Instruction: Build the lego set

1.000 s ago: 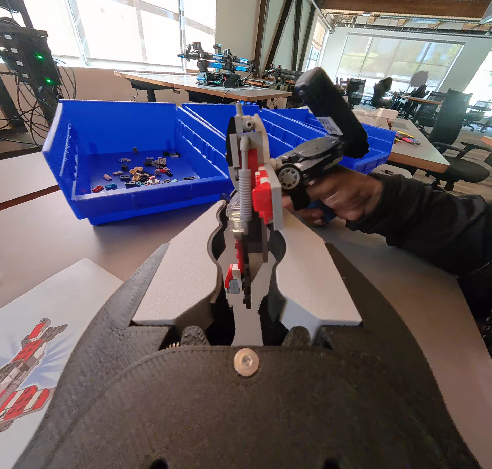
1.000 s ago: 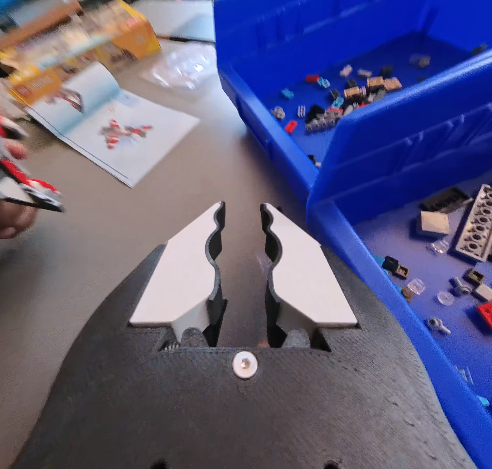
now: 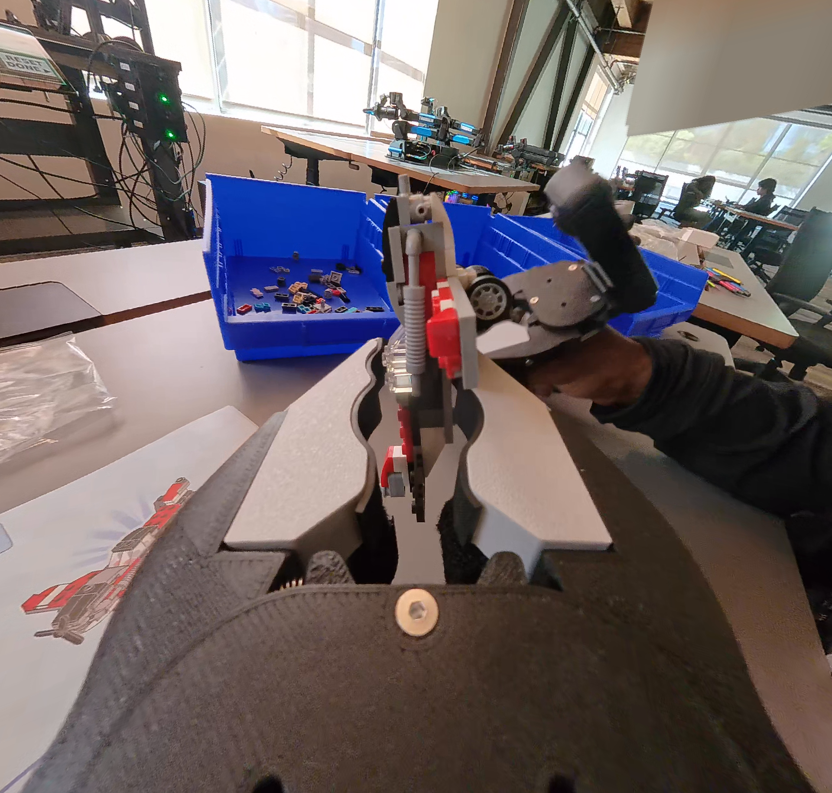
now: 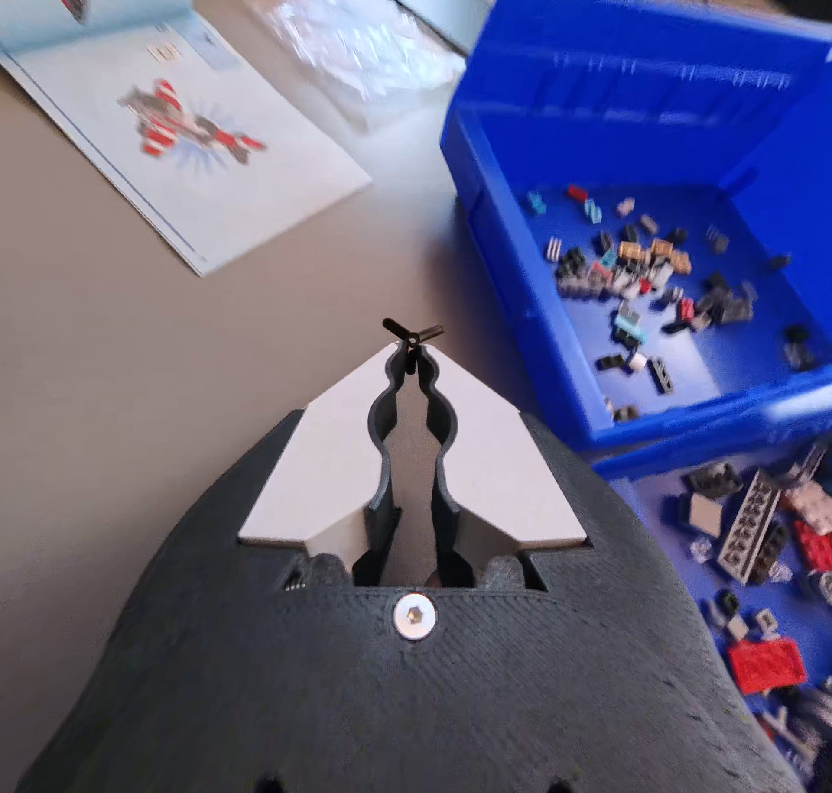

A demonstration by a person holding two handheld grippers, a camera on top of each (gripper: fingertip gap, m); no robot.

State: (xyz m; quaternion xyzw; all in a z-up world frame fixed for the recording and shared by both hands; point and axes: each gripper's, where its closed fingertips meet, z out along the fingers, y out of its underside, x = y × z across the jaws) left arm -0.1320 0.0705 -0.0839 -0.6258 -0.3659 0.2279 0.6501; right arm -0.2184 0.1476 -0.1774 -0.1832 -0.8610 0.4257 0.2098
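Note:
My left gripper [image 3: 427, 353] is shut on a part-built grey, red and black lego model [image 3: 421, 303] and holds it upright above the table. My right gripper [image 4: 410, 349] is shut on a small black three-bladed propeller piece [image 4: 412, 332], pinched at the fingertips above the bare table. In the left wrist view the right gripper [image 3: 508, 339] is held by a hand in a black sleeve, close beside the model's right side; the propeller is hidden there.
Two blue bins hold loose lego pieces: a far one [image 4: 508, 276] and a near one [image 4: 675, 463]. They stand behind the model in the left wrist view [image 3: 288, 335]. An open instruction booklet [image 4: 252, 173] and clear plastic bags [image 4: 360, 51] lie on the table to the left. My right fingertips sit around 15 centimetres from my left ones.
My right gripper was open and empty; now it is shut on the black propeller piece. My left gripper still holds the model, with the right gripper staying close beside it.

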